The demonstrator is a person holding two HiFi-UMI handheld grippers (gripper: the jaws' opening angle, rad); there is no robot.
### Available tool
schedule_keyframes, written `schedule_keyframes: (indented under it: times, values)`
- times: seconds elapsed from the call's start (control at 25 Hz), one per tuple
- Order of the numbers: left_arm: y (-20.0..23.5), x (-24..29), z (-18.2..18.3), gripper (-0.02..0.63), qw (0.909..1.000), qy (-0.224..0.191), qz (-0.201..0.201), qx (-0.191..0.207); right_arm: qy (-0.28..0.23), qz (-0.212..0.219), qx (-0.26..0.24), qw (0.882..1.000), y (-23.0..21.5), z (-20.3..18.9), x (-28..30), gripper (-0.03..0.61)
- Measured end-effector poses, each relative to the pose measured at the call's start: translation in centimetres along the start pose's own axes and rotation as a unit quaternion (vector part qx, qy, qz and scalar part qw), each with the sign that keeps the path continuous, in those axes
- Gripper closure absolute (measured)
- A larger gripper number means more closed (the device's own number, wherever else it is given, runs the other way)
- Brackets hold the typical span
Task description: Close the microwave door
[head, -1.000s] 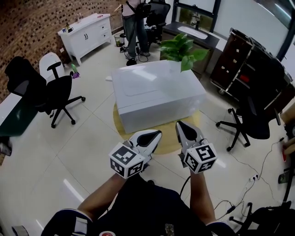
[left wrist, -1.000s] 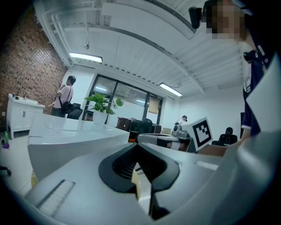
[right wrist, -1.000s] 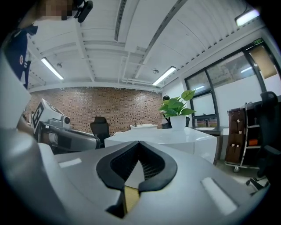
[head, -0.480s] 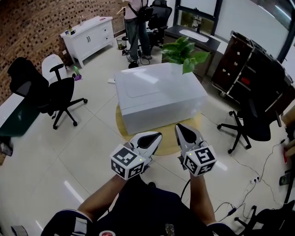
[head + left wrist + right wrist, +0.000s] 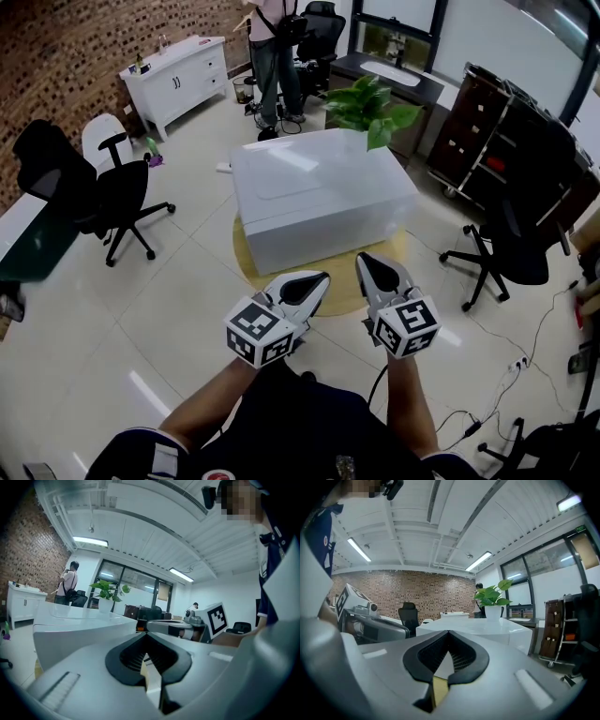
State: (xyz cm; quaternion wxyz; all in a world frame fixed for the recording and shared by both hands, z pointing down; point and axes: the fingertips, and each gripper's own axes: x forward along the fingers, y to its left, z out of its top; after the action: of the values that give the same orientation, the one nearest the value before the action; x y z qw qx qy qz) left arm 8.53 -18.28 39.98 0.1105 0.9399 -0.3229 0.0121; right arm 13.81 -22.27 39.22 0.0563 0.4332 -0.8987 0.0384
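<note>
White pot (image 5: 493, 612) holds a plant (image 5: 370, 101); left claw (image 5: 319, 279), right claw (image 5: 364, 260) closed.

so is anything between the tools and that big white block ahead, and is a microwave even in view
No microwave shows in any view. Between the left tool, the right tool and the white block lie only floor and the round yellow mat; nothing visible blocks the way. Both tools are shut, empty.

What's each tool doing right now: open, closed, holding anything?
Left tool: closed, nothing between its jaws.
Right tool: closed, nothing between its jaws.
</note>
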Motion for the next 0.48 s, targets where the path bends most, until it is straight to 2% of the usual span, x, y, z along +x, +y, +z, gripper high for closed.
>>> schedule_keyframes:
  times: [0.48]
  values:
    - [0.15,-0.11,-0.10,0.609,1.0000,0.001,0.004,-0.001,-0.006,0.002,0.003,1.000,0.00,0.25,0.13,0.577]
